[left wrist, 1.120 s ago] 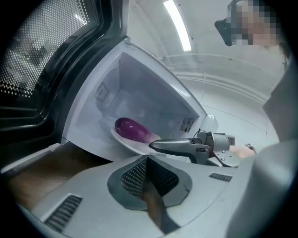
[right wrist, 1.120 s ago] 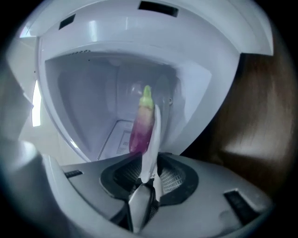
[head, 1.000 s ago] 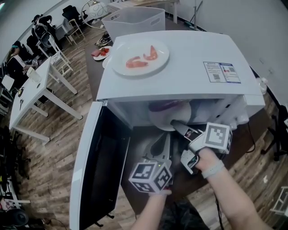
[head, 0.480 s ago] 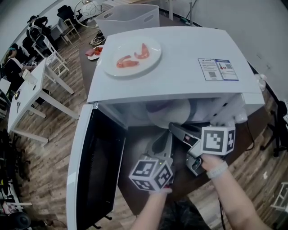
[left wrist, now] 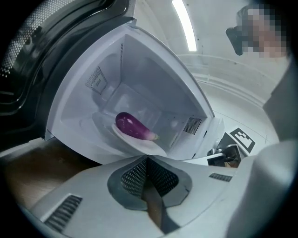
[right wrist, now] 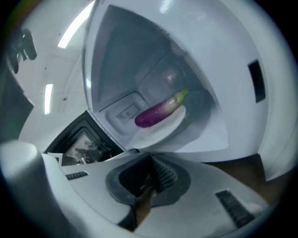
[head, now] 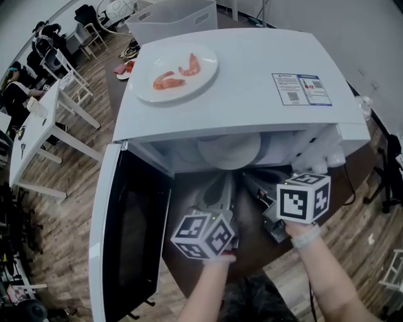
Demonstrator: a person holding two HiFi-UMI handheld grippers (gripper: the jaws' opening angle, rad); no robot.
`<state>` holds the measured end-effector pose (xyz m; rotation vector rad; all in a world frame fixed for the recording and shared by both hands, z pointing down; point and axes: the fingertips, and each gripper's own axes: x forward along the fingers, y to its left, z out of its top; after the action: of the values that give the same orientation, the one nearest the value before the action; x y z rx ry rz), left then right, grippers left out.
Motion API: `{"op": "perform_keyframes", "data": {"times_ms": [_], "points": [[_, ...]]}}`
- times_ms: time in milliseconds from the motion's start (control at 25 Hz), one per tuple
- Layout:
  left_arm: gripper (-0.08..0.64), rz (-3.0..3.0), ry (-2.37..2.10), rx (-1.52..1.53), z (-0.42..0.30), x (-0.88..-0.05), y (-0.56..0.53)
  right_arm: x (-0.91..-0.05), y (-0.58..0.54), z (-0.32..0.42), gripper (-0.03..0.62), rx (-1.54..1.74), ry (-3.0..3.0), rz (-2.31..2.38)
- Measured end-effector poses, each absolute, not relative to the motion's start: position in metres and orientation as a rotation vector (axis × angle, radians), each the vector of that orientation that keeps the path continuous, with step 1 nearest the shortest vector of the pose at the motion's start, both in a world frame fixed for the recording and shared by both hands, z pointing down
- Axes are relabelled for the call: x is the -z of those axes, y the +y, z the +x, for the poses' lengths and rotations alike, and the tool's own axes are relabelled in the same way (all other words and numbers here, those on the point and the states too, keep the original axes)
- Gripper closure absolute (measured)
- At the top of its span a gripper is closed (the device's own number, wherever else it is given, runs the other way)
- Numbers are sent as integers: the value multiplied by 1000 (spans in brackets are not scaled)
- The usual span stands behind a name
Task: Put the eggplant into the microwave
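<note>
A purple eggplant (left wrist: 134, 126) (right wrist: 160, 110) lies on a white plate (left wrist: 142, 143) (right wrist: 163, 129) inside the open white microwave (head: 252, 75). In the head view only the plate's (head: 230, 152) front edge shows under the roof and the eggplant is hidden. My left gripper (head: 221, 190) (left wrist: 148, 160) stays just outside the opening, jaws shut and empty. Beside it, my right gripper (head: 253, 181) (right wrist: 151, 162) is also shut on nothing, a short way from the plate. Neither gripper touches the eggplant.
The microwave door (head: 126, 245) swings wide open on the left. On top of the microwave sit a plate of red food pieces (head: 175, 65) and a label (head: 301, 89). A white bin (head: 170, 16) stands behind, and white tables (head: 38, 126) and seated people are at the far left.
My right gripper has rolled and drawn back a little from the plate's edge. The head camera shifted, so the eggplant no longer shows in the head view. The left gripper kept still.
</note>
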<state>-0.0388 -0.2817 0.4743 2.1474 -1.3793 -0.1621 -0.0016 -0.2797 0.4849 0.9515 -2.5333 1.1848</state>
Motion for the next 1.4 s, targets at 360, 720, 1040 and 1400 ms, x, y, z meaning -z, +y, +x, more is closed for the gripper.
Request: {"op": "perform_keyframes", "data": {"times_ms": [360,720,1040,1400], "points": [[558,2133,-1380,175,-40,-473,-287,-482,-290,-16,589,-1136,-2526,952],[558,2099,-1404,190,-48,-474,-288,-482,-299,-23,589,-1259,-2542,960],[558,2068,-1434,202,-59,-476,-288,-483,-300,-29,589,-1292,-2546,940],[558,2069,-1427,226,-61,-472,-293,-467,-310,-35,589,-1376,-2598,943]]}}
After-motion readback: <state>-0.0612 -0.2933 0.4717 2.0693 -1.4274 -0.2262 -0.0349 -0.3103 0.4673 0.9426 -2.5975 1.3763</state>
